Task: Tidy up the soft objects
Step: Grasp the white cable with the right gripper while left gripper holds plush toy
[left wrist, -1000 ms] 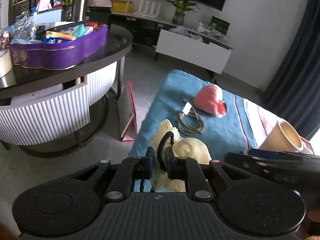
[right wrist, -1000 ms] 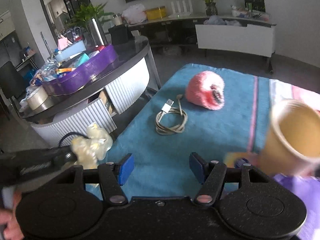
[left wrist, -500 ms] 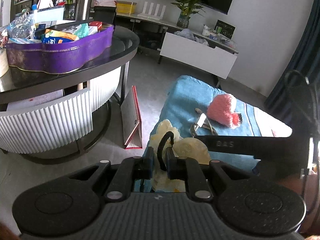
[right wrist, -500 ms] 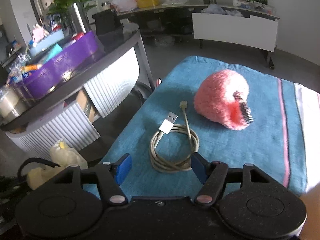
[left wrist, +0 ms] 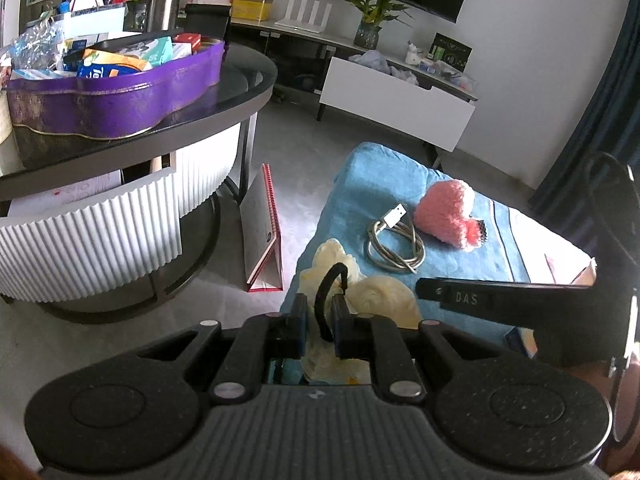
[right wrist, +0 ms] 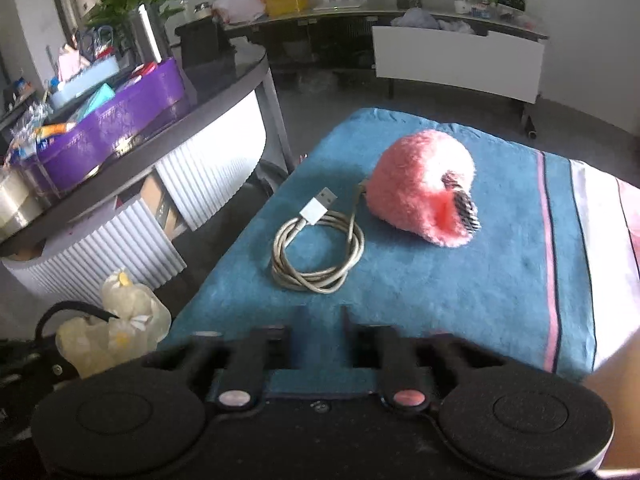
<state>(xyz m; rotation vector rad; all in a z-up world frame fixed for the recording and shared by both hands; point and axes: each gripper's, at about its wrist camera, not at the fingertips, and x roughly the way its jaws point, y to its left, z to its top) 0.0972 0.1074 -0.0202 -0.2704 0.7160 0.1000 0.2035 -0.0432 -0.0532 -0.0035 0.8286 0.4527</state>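
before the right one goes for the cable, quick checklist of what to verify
1. Left hand-held gripper shut on the black loop of the cream scrunchie: ok.
2. Right hand-held gripper has nothing between its fingers; its jaws have just been closing: ok.
3. Coiled cable lies flat on the blue towel, in front of the right hand-held gripper: ok.
4. Pink plush apart from the cable coil: cannot tell, one cable end runs up against or under it.
5. Right gripper's jaws wide enough for the coil: cannot tell, they are blurred.

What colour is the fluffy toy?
Pink toy, with a black-and-white striped patch; right wrist view shows it best.
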